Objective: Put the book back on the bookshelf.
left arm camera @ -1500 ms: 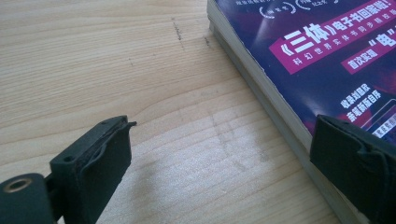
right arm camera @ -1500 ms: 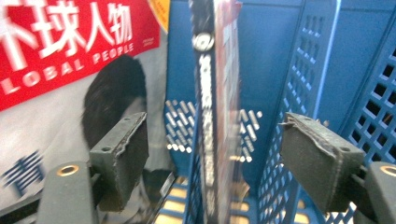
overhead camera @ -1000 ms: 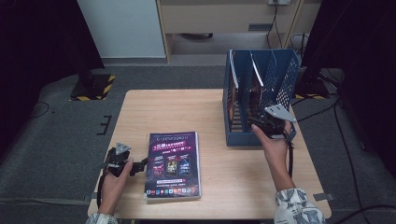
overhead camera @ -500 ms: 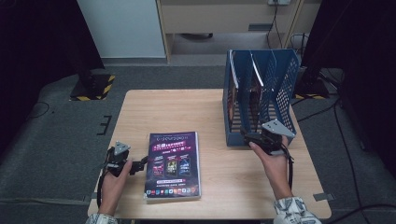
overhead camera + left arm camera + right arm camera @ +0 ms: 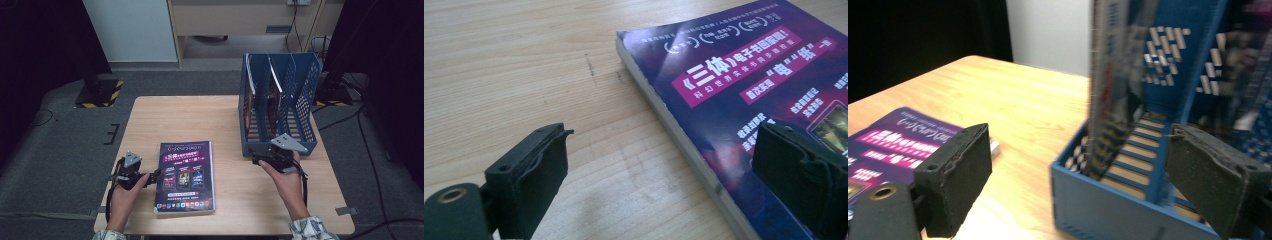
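**Open jaws astride a thick book edge**

The book (image 5: 185, 176) lies flat near the table's (image 5: 200, 120) front edge, left of centre. The left gripper (image 5: 150, 178) is wide open and empty, one jaw over the cover, the other over bare wood; closing this shallow could skid the book or pinch only the cover. The right gripper (image 5: 264, 161), also open and empty, has drawn back from inside the blue file rack (image 5: 300, 90) to its front wall, and could nudge it.

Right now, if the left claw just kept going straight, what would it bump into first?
Probably the purple book. The left claw is open, one jaw over bare table, the other over the cover, so the book's side edge lies first in its way.
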`<state>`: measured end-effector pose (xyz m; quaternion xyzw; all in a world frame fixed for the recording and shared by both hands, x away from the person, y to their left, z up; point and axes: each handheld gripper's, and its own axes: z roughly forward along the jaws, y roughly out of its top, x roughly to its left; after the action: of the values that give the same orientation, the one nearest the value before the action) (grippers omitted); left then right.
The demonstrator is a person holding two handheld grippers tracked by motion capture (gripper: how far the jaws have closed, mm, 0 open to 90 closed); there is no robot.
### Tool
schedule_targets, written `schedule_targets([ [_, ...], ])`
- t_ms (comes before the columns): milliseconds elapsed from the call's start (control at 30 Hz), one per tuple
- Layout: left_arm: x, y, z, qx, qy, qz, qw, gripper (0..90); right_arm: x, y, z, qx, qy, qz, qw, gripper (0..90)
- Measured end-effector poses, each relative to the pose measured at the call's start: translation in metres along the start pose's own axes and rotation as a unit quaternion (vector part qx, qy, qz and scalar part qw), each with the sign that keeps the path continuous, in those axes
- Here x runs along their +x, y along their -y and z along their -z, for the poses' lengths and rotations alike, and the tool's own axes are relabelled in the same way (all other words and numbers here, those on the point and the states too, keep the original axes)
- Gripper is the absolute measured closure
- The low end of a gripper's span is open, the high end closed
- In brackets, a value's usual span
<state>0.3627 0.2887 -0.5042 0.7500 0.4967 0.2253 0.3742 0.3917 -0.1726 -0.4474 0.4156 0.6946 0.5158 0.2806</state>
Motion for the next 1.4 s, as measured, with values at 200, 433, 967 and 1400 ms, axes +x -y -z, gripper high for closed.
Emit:
schedule_targets([
  [200, -0.004, -0.001, 0.002, -0.003, 0.004, -0.007, 1.0, 12.9, 0.02, 0.0, -0.003, 0.011, -0.02, 0.028, 0.9993, 11.5],
  [433, -0.01, -0.002, 0.004, -0.005, 0.012, -0.018, 0.9997, 19.1, 0.037, 0.005, -0.009, 0.024, -0.051, 0.042, 0.9975, 20.4],
  [967, -0.019, -0.004, 0.004, -0.002, 0.019, -0.03, 0.9994, 34.8, 0.074, 0.021, -0.022, 0.059, -0.115, 0.083, 0.9882, 46.1],
  [1400, -0.019, -0.004, 0.003, -0.004, 0.011, -0.026, 0.9996, 46.8, 0.085, 0.029, -0.03, 0.088, -0.142, 0.098, 0.9811, 61.7],
])
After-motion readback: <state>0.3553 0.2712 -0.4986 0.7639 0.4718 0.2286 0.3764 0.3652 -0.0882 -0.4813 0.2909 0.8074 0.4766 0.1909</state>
